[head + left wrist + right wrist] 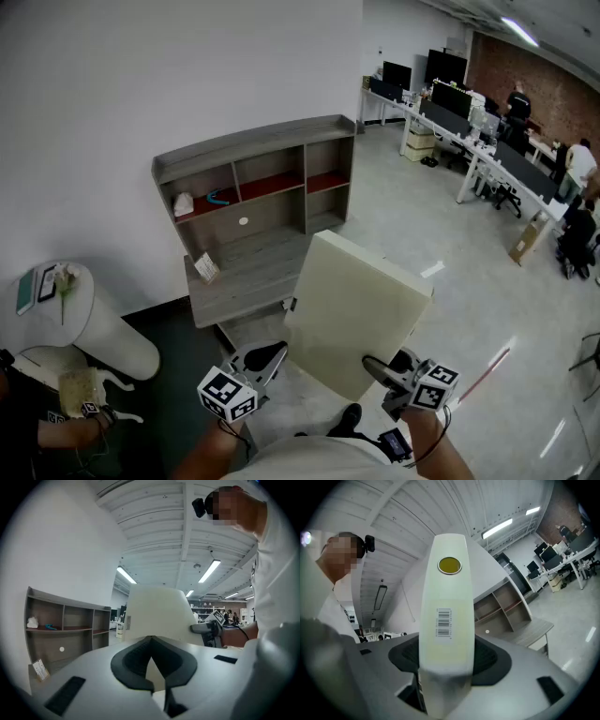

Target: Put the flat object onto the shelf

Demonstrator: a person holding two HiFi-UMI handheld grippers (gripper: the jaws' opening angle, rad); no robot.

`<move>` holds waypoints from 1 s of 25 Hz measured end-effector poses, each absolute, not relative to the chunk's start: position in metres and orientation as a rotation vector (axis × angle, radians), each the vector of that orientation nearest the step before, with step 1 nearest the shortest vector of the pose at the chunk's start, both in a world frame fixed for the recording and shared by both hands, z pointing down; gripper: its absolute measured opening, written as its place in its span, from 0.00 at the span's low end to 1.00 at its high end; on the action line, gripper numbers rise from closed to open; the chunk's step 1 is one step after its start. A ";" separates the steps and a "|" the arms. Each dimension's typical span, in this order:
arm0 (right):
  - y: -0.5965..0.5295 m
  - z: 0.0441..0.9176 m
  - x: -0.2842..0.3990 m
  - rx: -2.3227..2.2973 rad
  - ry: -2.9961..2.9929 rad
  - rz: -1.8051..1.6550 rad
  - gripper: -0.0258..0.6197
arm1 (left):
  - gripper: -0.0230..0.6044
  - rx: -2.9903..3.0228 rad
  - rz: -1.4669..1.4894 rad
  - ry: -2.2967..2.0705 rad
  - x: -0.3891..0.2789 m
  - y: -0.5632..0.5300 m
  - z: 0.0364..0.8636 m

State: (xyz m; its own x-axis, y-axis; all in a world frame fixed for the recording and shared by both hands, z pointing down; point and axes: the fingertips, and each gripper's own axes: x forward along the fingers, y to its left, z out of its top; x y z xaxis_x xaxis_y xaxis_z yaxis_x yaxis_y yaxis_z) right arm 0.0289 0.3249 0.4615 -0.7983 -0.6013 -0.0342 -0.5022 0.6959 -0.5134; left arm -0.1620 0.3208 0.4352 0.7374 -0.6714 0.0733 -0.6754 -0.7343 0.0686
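Observation:
A cream flat board (pixel 356 314) hangs tilted in the air in front of the grey wooden shelf unit (pixel 258 178), held at its near end. My left gripper (pixel 272 354) grips the board's lower left corner, and cream board shows between its dark pads (pixel 136 660). My right gripper (pixel 380 367) is shut on the lower right edge. In the right gripper view the board's thick edge (pixel 446 616), with a barcode label and a yellow dot, runs up from between the jaws. The shelf (pixel 506 604) stands beyond it, and also shows at the left (pixel 61 625) of the left gripper view.
The shelf's left compartment holds a white item (pixel 184 203) and a teal item (pixel 218 198). A small card (pixel 206 268) stands on its desk surface. A white round table (pixel 56 300) is at the left. Office desks with monitors (pixel 469 122) and people are at the far right.

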 end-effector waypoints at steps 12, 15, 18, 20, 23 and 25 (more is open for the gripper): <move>0.282 0.466 0.067 -0.909 2.711 -0.726 0.48 | 0.06 2.831 0.079 -1.099 -0.124 0.279 0.441; 0.264 0.469 0.084 -0.913 2.713 -0.722 0.49 | 0.06 2.826 0.083 -1.091 -0.106 0.260 0.445; 0.242 0.470 0.105 -0.916 2.711 -0.721 0.49 | 0.06 2.819 0.084 -1.085 -0.085 0.237 0.447; 0.228 0.469 0.121 -0.911 2.709 -0.718 0.48 | 0.06 2.818 0.085 -1.081 -0.069 0.221 0.446; 0.207 0.465 0.149 -0.902 2.710 -0.701 0.48 | 0.06 2.823 0.078 -1.080 -0.041 0.200 0.444; 0.193 0.462 0.165 -0.902 2.713 -0.688 0.48 | 0.06 2.824 0.073 -1.083 -0.024 0.185 0.443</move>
